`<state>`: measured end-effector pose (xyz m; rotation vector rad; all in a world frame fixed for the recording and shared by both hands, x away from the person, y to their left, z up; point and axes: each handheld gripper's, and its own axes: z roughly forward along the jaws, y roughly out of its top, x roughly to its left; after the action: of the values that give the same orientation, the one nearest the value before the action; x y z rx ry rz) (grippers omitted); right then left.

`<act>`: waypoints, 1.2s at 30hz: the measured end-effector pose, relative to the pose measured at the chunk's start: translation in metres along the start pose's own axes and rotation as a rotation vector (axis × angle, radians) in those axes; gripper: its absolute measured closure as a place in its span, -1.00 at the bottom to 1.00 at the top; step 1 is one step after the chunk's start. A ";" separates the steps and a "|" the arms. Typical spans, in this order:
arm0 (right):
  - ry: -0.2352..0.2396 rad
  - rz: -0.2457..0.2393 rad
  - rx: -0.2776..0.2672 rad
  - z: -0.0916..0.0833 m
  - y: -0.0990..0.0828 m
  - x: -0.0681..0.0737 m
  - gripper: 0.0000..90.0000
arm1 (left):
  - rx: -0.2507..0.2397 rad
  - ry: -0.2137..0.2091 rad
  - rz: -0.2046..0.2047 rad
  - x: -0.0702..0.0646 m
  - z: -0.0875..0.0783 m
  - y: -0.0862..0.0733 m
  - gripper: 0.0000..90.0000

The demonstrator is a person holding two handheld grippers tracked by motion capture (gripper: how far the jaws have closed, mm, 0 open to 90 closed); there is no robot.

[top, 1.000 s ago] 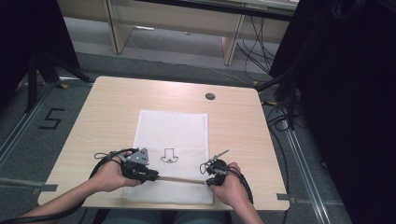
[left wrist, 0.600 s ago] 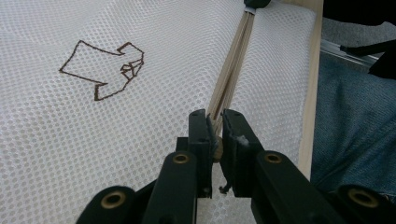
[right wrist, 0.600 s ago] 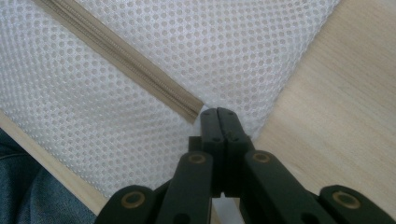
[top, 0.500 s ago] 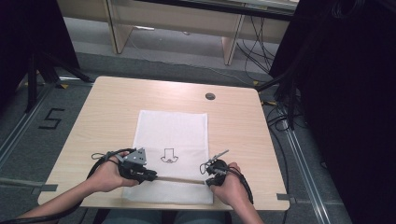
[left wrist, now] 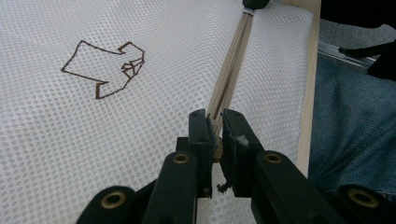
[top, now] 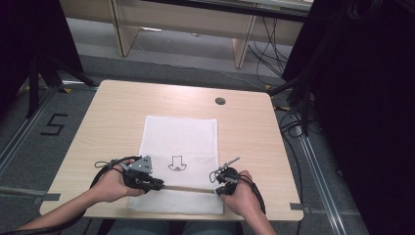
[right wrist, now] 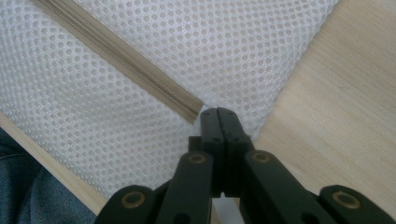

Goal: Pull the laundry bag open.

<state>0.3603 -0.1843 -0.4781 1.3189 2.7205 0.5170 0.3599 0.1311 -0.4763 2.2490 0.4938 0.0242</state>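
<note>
A white mesh bag (top: 180,142) lies flat on the wooden table (top: 112,112), with a brown arrow drawn on it (top: 175,164). A beige zipper (top: 188,188) runs across its near end. My left gripper (top: 159,184) is shut on the zipper's left end; in the left gripper view the jaws (left wrist: 215,119) pinch the beige zipper (left wrist: 231,74) beside the arrow (left wrist: 105,70). At the zipper's right end my right gripper (top: 217,190) is shut. In the right gripper view its jaws (right wrist: 218,114) clamp the mesh (right wrist: 224,51) just where the zipper (right wrist: 116,58) stops.
A round cable hole (top: 220,101) sits at the table's far right. The near table edge (right wrist: 56,172) runs close behind both grippers, with the person's jeans (left wrist: 355,135) beyond it. Bare wood (right wrist: 336,116) lies to the bag's right.
My left gripper has shifted slightly to the left along the zipper line. The right gripper and the bag have stayed put.
</note>
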 end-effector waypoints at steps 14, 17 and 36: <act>0.000 0.001 0.000 0.000 0.000 0.000 1.00 | 0.002 0.019 0.001 0.002 -0.010 -0.007 0.83; 0.004 -0.006 -0.003 0.000 0.000 -0.001 1.00 | -0.004 0.026 -0.028 0.005 -0.015 -0.012 0.82; 0.001 -0.001 0.000 0.000 0.000 0.000 1.00 | -0.001 0.105 -0.097 0.013 -0.055 -0.050 0.82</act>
<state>0.3605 -0.1843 -0.4780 1.3181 2.7218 0.5171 0.3446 0.2053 -0.4778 2.2284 0.6593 0.0933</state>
